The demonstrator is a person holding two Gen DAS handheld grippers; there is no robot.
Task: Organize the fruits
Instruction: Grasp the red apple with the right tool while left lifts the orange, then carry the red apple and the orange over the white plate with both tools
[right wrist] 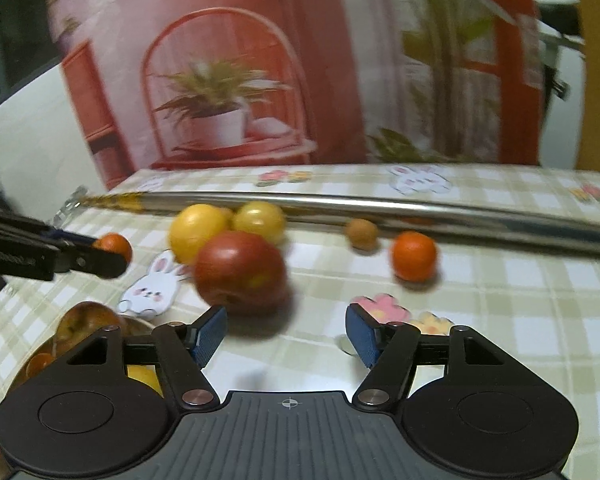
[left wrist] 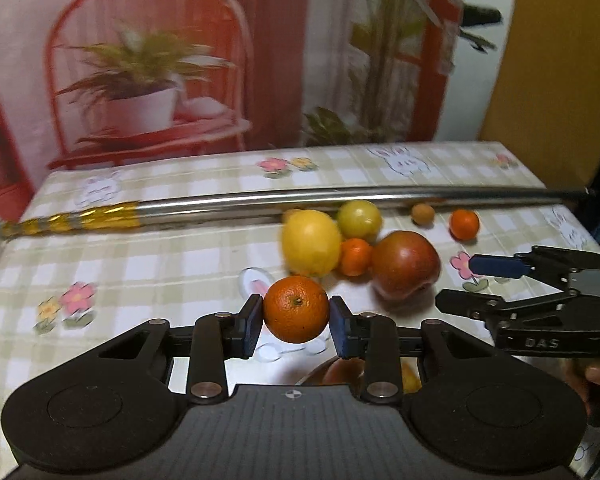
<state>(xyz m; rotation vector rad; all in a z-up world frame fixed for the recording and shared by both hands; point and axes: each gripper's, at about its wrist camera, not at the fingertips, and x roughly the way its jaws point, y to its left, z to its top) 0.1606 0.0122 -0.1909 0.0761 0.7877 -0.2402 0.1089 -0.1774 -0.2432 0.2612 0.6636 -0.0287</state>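
Note:
My left gripper (left wrist: 296, 322) is shut on an orange mandarin (left wrist: 296, 309) and holds it above the checked tablecloth; it also shows in the right wrist view (right wrist: 114, 246). Behind it lie a lemon (left wrist: 311, 242), a yellow-green fruit (left wrist: 359, 219), a small mandarin (left wrist: 355, 257) and a red apple (left wrist: 405, 264). My right gripper (right wrist: 286, 334) is open and empty, just in front of the red apple (right wrist: 240, 272). It shows at the right of the left wrist view (left wrist: 466, 284). A bowl (right wrist: 136, 326) with several fruits sits at lower left, partly hidden.
A long shiny metal rod (left wrist: 300, 200) lies across the table behind the fruits. A small brown fruit (right wrist: 362, 233) and another mandarin (right wrist: 414, 256) lie apart to the right. A printed backdrop (left wrist: 180, 60) hangs behind the table's far edge.

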